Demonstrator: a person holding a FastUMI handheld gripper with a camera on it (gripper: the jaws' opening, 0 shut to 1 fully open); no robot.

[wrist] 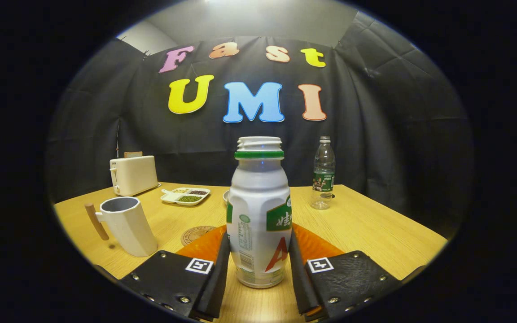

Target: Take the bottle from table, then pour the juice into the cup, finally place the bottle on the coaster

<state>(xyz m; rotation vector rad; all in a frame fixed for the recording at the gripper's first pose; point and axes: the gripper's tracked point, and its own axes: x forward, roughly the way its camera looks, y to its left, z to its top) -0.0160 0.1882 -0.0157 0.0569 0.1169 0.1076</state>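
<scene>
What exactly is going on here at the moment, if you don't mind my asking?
A person is working a handheld gripper at a wooden table. Its fingers sit on either side of an uncapped white bottle, apparently clamped on it, with the bottle upright. The cup with a wooden handle stands off to one side, and the round coaster lies between cup and bottle. Nothing is being poured. A toaster, a divided dish and a clear water bottle stand farther back.

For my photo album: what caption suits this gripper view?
Gripper closed on an uncapped white bottle, cup and coaster waiting nearby.
</scene>
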